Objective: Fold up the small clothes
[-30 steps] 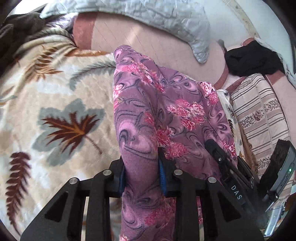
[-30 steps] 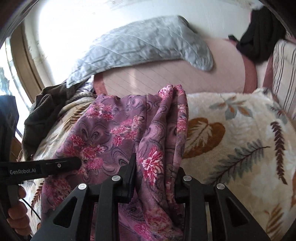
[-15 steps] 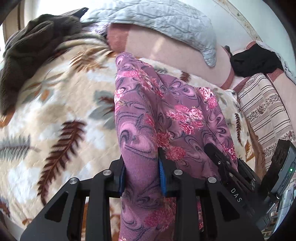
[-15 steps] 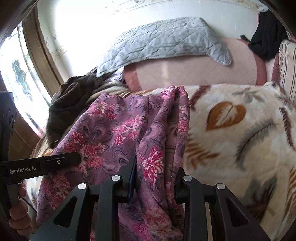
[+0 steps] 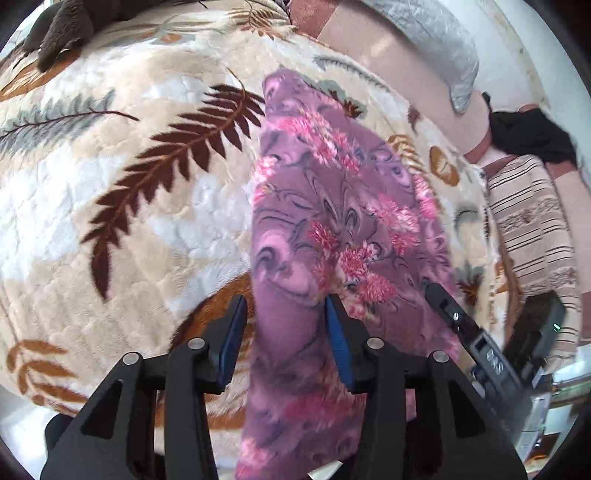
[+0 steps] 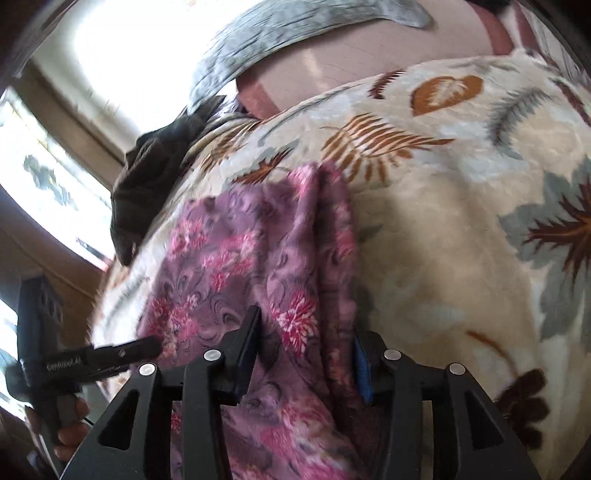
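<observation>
Purple floral fleece garment (image 5: 332,229) soft, matt. Cream leaf-print plush blanket (image 5: 110,221) fuzzy, quilted. Black matt plastic left gripper (image 5: 284,328) fingers, shiny metal screws. Grey quilted cloth pillow (image 6: 295,33), top centre.

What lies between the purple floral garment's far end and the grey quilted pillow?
Only leaf-print blanket, then pink cushion, between the purple floral garment and grey quilted pillow; seen in the left wrist view.

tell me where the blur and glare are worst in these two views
Right wrist view: the window and the wall behind are blown out white, and the grey quilt and dark garment smear with motion. Left wrist view: evenly lit, the purple floral garment only slightly soft; fisheye bulges the leaf-print blanket.
</observation>
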The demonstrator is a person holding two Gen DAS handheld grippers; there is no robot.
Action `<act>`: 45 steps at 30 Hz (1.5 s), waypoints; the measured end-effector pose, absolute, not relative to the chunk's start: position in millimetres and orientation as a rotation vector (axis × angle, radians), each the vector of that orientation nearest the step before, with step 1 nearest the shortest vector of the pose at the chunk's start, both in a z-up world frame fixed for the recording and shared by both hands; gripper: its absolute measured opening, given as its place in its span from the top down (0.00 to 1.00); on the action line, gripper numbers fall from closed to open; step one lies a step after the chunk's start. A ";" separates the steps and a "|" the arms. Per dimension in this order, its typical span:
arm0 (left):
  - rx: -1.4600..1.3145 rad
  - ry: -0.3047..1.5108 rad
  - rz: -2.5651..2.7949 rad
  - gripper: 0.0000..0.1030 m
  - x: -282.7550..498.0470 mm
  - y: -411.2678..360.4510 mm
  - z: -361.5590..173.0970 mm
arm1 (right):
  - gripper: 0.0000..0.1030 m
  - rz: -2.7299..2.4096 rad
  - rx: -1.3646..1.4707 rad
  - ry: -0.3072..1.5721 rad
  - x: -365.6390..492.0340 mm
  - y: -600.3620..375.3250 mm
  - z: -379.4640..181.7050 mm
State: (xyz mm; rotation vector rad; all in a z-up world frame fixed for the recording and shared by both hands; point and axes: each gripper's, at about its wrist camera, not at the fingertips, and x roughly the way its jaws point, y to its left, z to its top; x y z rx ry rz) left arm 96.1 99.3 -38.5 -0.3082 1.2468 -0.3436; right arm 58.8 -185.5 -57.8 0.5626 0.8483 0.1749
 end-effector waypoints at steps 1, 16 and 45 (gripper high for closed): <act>-0.325 1.218 -0.352 0.61 95.5 104.6 -29.4 | 0.55 0.144 0.574 0.828 57.9 -192.5 -52.8; -0.216 1.185 -0.295 0.58 206.5 49.9 -51.9 | 0.80 0.106 0.545 0.813 163.8 -175.4 -66.7; -0.042 1.134 -0.308 0.35 83.0 81.6 -46.6 | 0.78 0.299 0.374 0.796 49.8 -166.6 -47.2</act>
